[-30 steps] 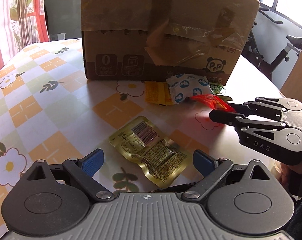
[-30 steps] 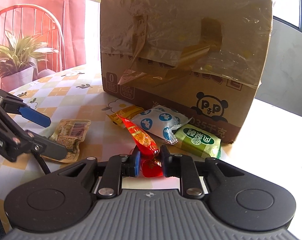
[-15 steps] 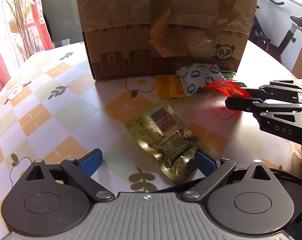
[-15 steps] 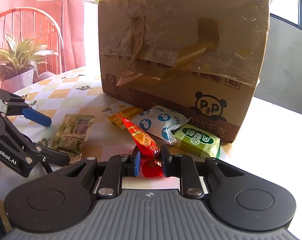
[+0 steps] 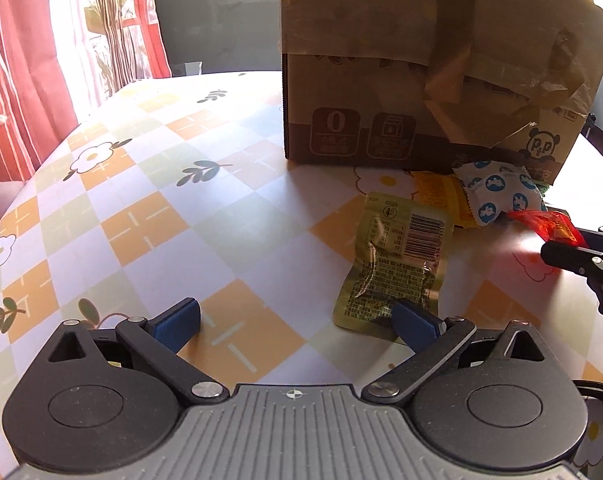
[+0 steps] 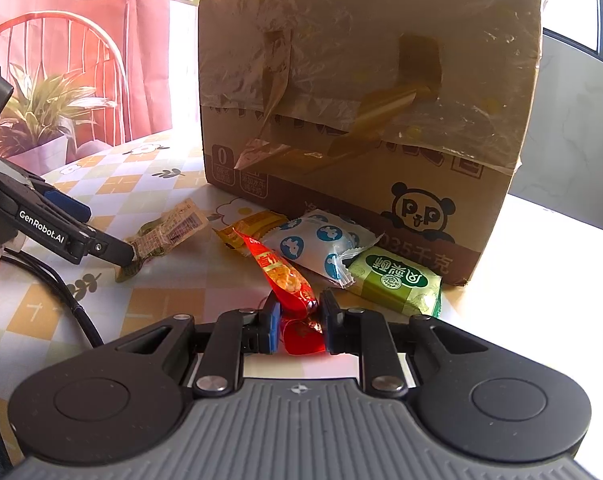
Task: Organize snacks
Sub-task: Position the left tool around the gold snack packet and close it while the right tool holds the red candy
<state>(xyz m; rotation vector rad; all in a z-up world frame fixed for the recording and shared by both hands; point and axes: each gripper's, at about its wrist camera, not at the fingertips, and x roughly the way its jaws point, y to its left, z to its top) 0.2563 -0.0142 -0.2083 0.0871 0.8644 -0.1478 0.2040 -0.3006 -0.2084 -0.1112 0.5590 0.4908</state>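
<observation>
My right gripper [image 6: 299, 316] is shut on a red snack packet [image 6: 283, 276], held just above the table; the packet also shows in the left wrist view [image 5: 549, 226]. My left gripper [image 5: 297, 318] is open; its right finger rests on the lower edge of a gold-green snack pouch [image 5: 397, 264], and its left finger stands on bare table. The pouch also shows in the right wrist view [image 6: 165, 234]. A yellow packet [image 6: 249, 230], a white packet with blue dots [image 6: 321, 242] and a green packet [image 6: 395, 280] lie against the cardboard box [image 6: 365, 92].
The big taped cardboard box [image 5: 441, 60] stands at the back of the round table with a flowered checked cloth [image 5: 141, 216]. A red chair and a potted plant [image 6: 45, 116] stand beyond the left edge. A black cable [image 6: 69, 300] trails from the left gripper.
My left gripper has swung to the left, so the pouch now lies under its right finger instead of between the fingers. The right gripper still holds the red packet in the same place.
</observation>
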